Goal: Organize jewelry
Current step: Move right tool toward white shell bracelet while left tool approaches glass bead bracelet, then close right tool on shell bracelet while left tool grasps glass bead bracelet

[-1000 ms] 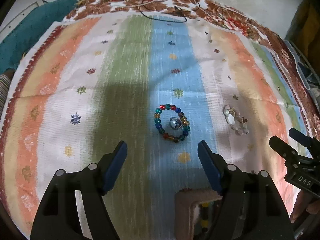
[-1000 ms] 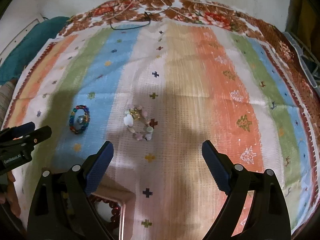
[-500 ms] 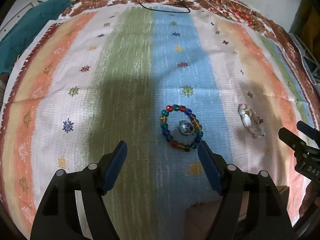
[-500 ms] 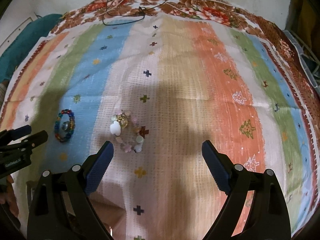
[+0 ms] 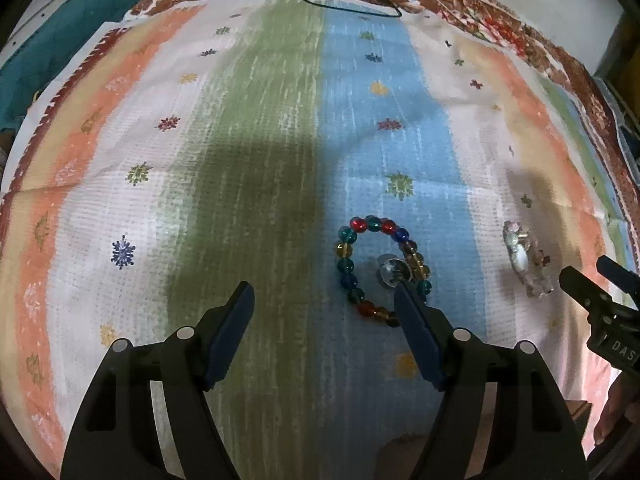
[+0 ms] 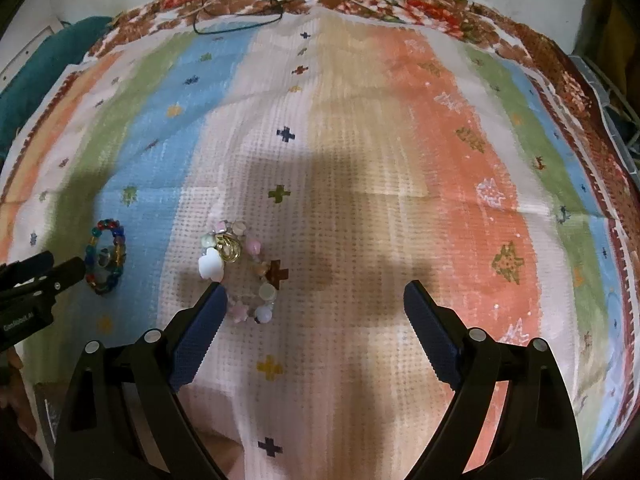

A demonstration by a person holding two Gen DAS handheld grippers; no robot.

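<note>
A bracelet of many-coloured glass beads (image 5: pixel 347 266) lies on the blue stripe of the cloth, with a small silver ring (image 5: pixel 390 270) inside it. My left gripper (image 5: pixel 325 293) hangs open just above the cloth, its right fingertip (image 5: pixel 406 300) over the bracelet's near right edge. To the right lies a pastel bead and shell bracelet (image 6: pixel 262 296) with gold rings (image 6: pixel 230 249) on its far side. My right gripper (image 6: pixel 316 294) is open with nothing in it, and its left fingertip (image 6: pixel 214 304) is beside that bracelet. Each gripper shows at the edge of the other's view.
A striped cloth (image 5: pixel 260 160) with a brown flowered border covers the surface. A black cable (image 5: pixel 348 4) loops at the far edge. Teal fabric (image 5: pixel 52 40) lies off the far left. A brown corner (image 5: pixel 404 442), perhaps of a box, peeks in at the bottom.
Both grippers have sunk and moved forward toward the two bracelets, which now sit larger and nearer the fingertips. The box with beads near the bottom has almost slid out of view.
</note>
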